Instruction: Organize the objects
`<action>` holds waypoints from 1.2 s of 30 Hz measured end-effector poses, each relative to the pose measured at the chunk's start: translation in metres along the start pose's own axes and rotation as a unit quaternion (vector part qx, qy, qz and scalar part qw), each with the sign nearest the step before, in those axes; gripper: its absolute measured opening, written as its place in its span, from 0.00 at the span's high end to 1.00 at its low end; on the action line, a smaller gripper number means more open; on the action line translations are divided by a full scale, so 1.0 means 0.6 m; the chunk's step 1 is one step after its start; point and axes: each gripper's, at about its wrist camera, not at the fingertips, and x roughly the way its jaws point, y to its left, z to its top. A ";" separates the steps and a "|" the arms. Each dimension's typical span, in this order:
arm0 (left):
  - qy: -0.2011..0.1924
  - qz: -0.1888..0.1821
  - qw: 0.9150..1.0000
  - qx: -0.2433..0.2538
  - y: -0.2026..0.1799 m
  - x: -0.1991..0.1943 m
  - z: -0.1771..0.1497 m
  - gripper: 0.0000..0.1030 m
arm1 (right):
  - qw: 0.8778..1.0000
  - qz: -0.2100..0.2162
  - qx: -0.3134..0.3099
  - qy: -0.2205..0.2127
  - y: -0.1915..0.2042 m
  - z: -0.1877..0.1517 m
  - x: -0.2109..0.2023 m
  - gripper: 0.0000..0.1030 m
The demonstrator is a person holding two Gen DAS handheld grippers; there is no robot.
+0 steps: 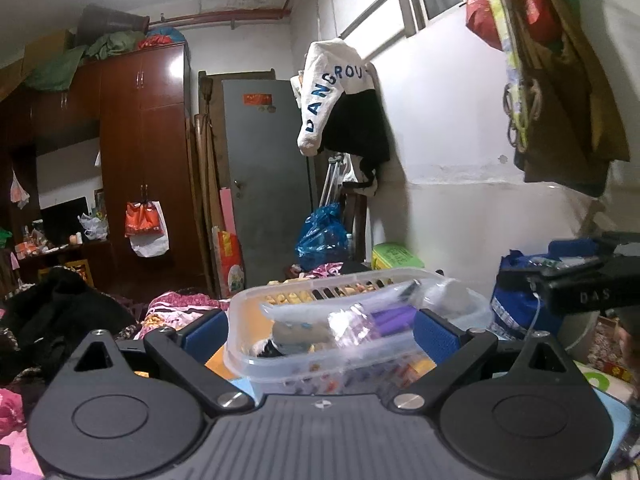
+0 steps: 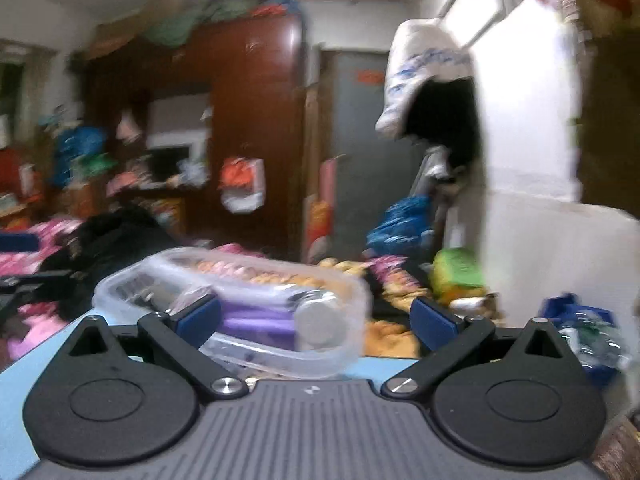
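A clear plastic box (image 1: 280, 356) sits on a light blue surface (image 1: 612, 408) and holds a purple packet (image 1: 390, 318), a clear wrapped item and a grey-and-black object. My left gripper (image 1: 318, 330) is open, its blue pads either side of the box's near end. In the blurred right wrist view the same box (image 2: 132, 280) holds the purple packet (image 2: 256, 320) and a silvery round-ended object (image 2: 322, 322). My right gripper (image 2: 316, 316) is open, with the box's right end between its pads. The right gripper (image 1: 576, 280) shows at the right edge of the left wrist view.
A cluttered bed with floral bedding (image 1: 176, 308) and black clothing (image 1: 60, 312) lies behind. A wardrobe (image 1: 140, 152), a grey door (image 1: 264, 168), blue bags (image 1: 322, 236) and a green box (image 1: 394, 256) stand beyond. A blue pack (image 2: 584, 328) lies to the right.
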 end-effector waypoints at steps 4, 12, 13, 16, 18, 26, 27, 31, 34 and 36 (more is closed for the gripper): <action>0.021 0.013 1.000 0.014 -0.029 -0.036 -0.017 0.03 | 0.999 0.023 -0.005 0.031 0.003 -0.007 -0.031 0.00; 0.030 -0.021 0.999 -0.010 -0.064 -0.091 -0.090 0.03 | 0.995 0.058 0.054 0.059 -0.008 -0.096 -0.079 0.00; 0.027 -0.019 0.999 -0.014 -0.068 -0.094 -0.091 0.03 | 0.994 0.065 0.061 0.069 -0.011 -0.105 -0.078 0.00; 0.020 -0.009 1.000 -0.020 -0.081 -0.100 -0.095 0.03 | 0.992 0.078 0.056 0.080 -0.004 -0.112 -0.080 0.00; 0.019 -0.003 1.000 -0.013 -0.088 -0.099 -0.095 0.03 | 0.995 0.064 0.044 0.062 0.004 -0.106 -0.089 0.00; 0.022 0.001 0.998 -0.050 -0.066 -0.099 -0.098 0.03 | 0.996 0.060 0.035 0.052 0.015 -0.114 -0.105 0.00; 0.022 0.005 0.998 -0.051 -0.065 -0.099 -0.098 0.03 | 0.996 0.060 0.036 0.052 0.016 -0.114 -0.106 0.00; 0.024 0.013 0.999 -0.047 -0.066 -0.098 -0.099 0.03 | 0.996 0.062 0.035 0.053 0.018 -0.115 -0.107 0.00; 0.025 0.018 0.999 -0.045 -0.068 -0.097 -0.100 0.03 | 0.996 0.060 0.030 0.051 0.021 -0.114 -0.110 0.00; 0.025 0.024 0.999 -0.041 -0.071 -0.096 -0.100 0.03 | 0.996 0.062 0.029 0.050 0.021 -0.113 -0.110 0.00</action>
